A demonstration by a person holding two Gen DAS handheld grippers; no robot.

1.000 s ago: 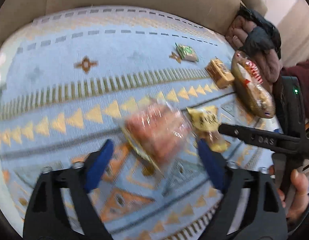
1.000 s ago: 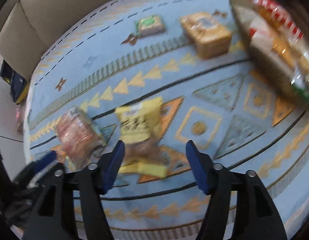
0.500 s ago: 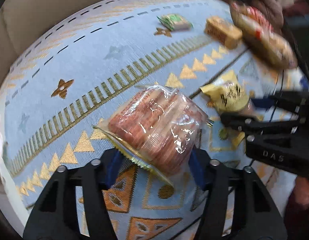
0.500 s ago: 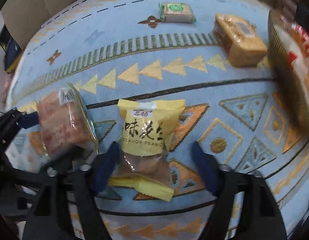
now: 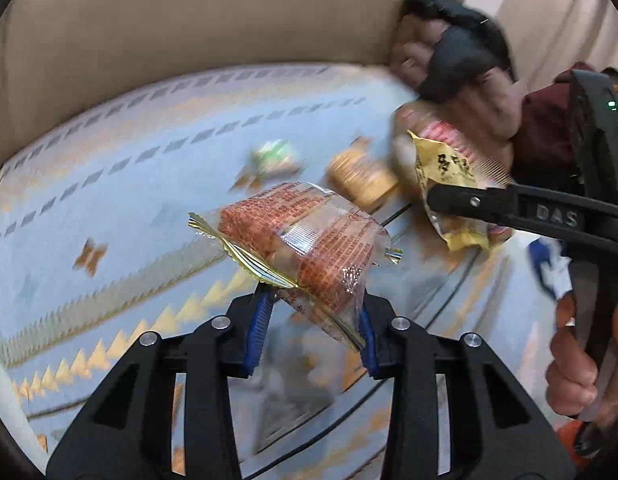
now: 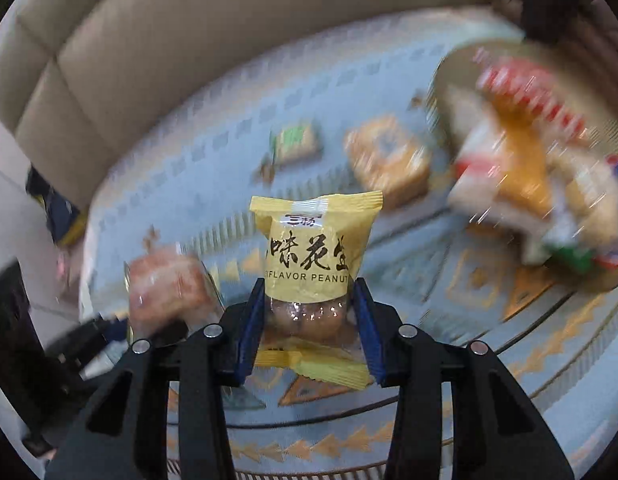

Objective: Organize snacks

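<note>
My left gripper (image 5: 313,322) is shut on a clear-wrapped red-brown snack pack (image 5: 305,240) and holds it lifted above the blue patterned cloth (image 5: 109,200). My right gripper (image 6: 309,328) is shut on a yellow peanut packet (image 6: 315,248), also lifted; the packet shows in the left wrist view (image 5: 445,172) at the right. The red-brown pack appears blurred at the left of the right wrist view (image 6: 165,284).
On the cloth lie a small green packet (image 6: 295,142), an orange-brown packet (image 6: 389,160) and a large round snack bag (image 6: 529,168) at the right. A beige sofa back (image 6: 169,40) lies behind. Dark clothing (image 5: 461,60) sits at the far right.
Both grippers closed on their packets and lifted them off the cloth. The views are blurred from motion.
</note>
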